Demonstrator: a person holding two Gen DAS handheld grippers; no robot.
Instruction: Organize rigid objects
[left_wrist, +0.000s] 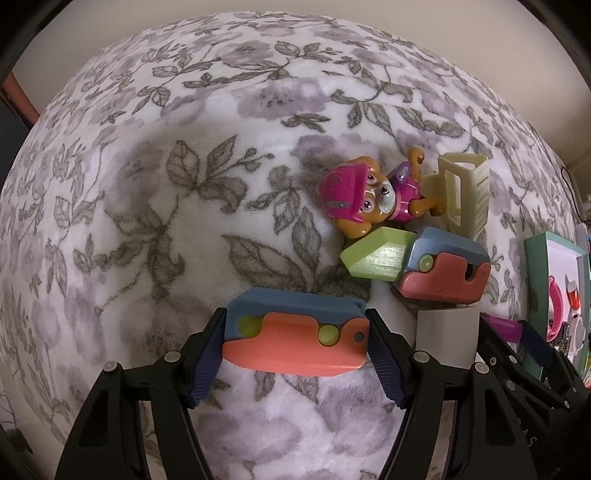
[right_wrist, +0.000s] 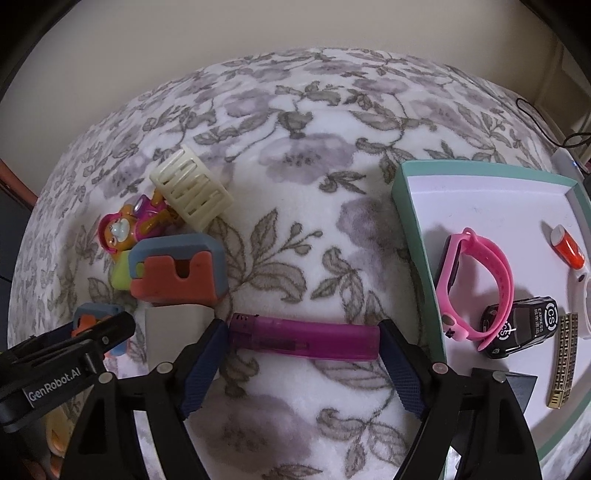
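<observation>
Left gripper (left_wrist: 295, 343) fingers pinch a blue-orange toy (left_wrist: 295, 332); right gripper (right_wrist: 304, 339) fingers bracket a purple lighter (right_wrist: 304, 339), grip unclear. Tray (right_wrist: 410, 206) beside them holds several items; others remain.

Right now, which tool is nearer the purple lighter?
Right. The right tool straddles the purple lighter lengthwise; the left tool sits further left, around a blue-and-orange block.
</observation>
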